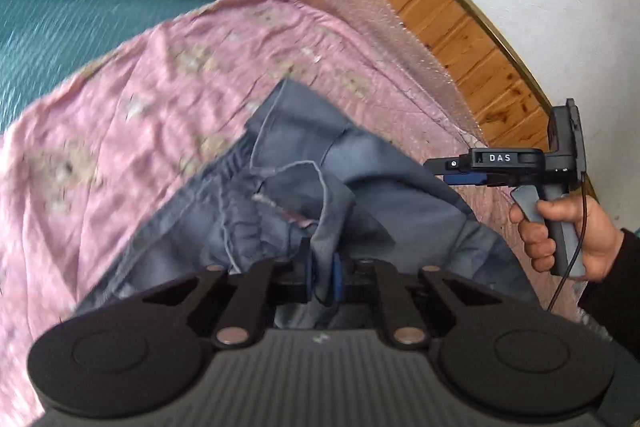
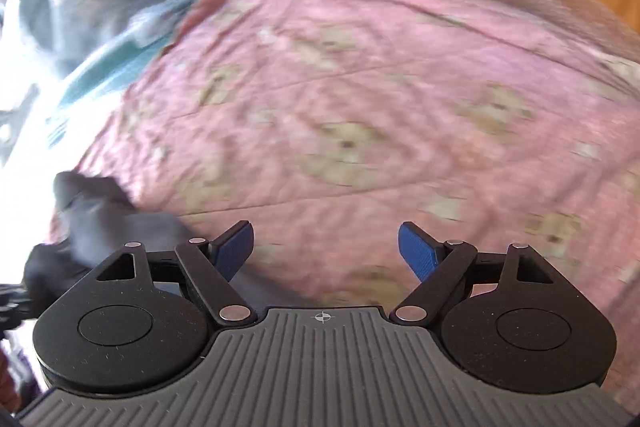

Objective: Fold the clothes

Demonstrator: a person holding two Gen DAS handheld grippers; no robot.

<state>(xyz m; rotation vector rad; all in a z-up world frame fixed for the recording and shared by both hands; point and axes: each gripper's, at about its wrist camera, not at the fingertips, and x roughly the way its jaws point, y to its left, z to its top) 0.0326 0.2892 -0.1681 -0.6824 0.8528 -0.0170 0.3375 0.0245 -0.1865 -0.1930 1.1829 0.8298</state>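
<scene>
Big pink patterned bedsheet fills everything ahead of both sets of jaws. The crumpled grey-blue cotton garment lies on it, one bunched fold pinched tight in the left gripper jaws. Right gripper jaws gape wide over bare sheet, holding nothing.

Garment on the bedsheet, bubble wrap behind, wooden floor beyond.
</scene>
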